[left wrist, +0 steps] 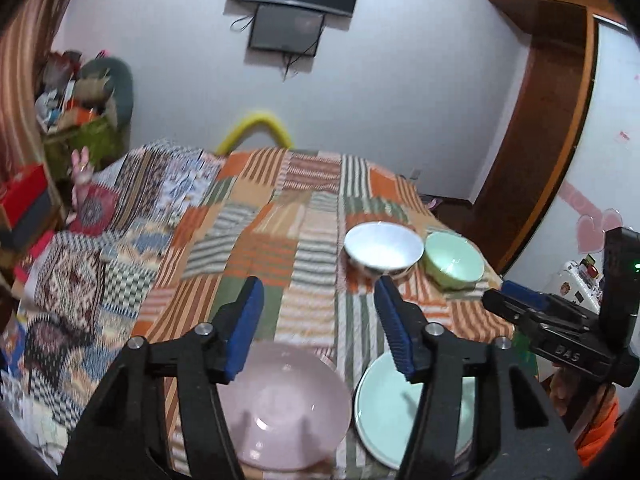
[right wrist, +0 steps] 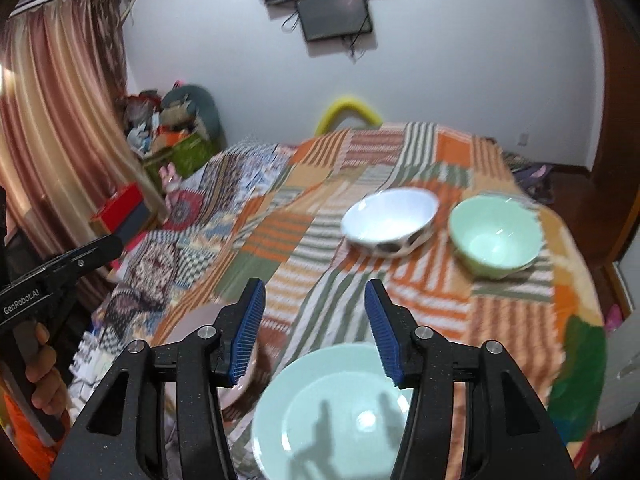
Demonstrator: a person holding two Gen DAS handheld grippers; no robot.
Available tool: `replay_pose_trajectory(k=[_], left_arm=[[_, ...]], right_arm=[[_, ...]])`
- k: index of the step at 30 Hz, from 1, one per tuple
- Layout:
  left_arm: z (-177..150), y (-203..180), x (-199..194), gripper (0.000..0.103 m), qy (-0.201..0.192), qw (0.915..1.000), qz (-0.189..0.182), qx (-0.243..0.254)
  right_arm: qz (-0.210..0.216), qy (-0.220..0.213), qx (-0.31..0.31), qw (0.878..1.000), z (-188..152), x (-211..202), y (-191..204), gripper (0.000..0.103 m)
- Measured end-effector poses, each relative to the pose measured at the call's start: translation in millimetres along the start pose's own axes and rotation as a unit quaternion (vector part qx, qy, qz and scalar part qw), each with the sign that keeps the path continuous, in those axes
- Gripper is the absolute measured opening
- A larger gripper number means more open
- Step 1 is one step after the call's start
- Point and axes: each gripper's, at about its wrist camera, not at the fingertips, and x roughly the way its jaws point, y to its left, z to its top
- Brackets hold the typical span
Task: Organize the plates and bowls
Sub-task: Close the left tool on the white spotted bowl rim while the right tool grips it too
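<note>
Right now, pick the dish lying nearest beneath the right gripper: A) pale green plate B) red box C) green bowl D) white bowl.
A: the pale green plate lies just below the open right gripper, while both bowls sit farther back on the patchwork blanket.

Pink plate [left wrist: 280,408]: near rim cut by the left wrist view's bottom edge, sides masked by the left gripper [left wrist: 318,324]. In the right wrist view only a sliver of it shows behind that gripper's left finger.

Mint plate [right wrist: 340,412]: near edge hidden under the right gripper [right wrist: 314,328] and cut by the frame's bottom.

White bowl [right wrist: 390,220], beyond the mint plate: outer pattern smeared, unreadable.

Bedspread [right wrist: 320,248] around the white bowl: stripes motion-blurred.

Hand [right wrist: 44,380] left of the mint plate: partly cut by the frame edge.
</note>
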Motion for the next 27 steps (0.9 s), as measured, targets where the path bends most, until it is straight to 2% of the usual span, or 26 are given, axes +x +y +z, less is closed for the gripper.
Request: replay_pose_trajectory(k=[1,2,5,12,18,23,27], left_arm=[[5.1,-3.9,3.6,0.063,-0.003,1.0000,0.001,0.003],[9.9,-7.0,7.1,0.068,-0.005,1.0000,0.002,0.005],[22.7,-13.4,20.4,0.073,-0.006,0.9999,0.004,0.008],[49.3,-25.0,67.5,0.073,0.011,0.9998,0.012,0.013],[60.4,-35.1,115.6,0.073,0.043,0.9989,-0.004,0.017],[61.5,-38.5,161.5,0.073,0.078,0.9968,-0.003,0.017],[56.4,-33.8,201.6,0.073,0.114,0.9933,-0.022,0.000]], right_arm=[[-0.009,-0.013,0.003,1.000,4.4,-4.7,-5.9,0.062],[-0.016,-0.024,0.005,1.000,6.9,-8.5,-10.2,0.064],[-0.033,-0.044,0.013,0.998,17.9,-14.7,-26.7,0.064],[-0.058,-0.062,0.033,0.996,41.8,-8.5,-55.0,0.065],[-0.069,-0.060,0.037,0.995,53.4,10.1,-67.9,0.065],[-0.061,-0.038,0.048,0.996,59.4,40.5,-81.6,0.064],[-0.058,-0.018,0.051,0.997,64.0,65.8,-90.7,0.064]])
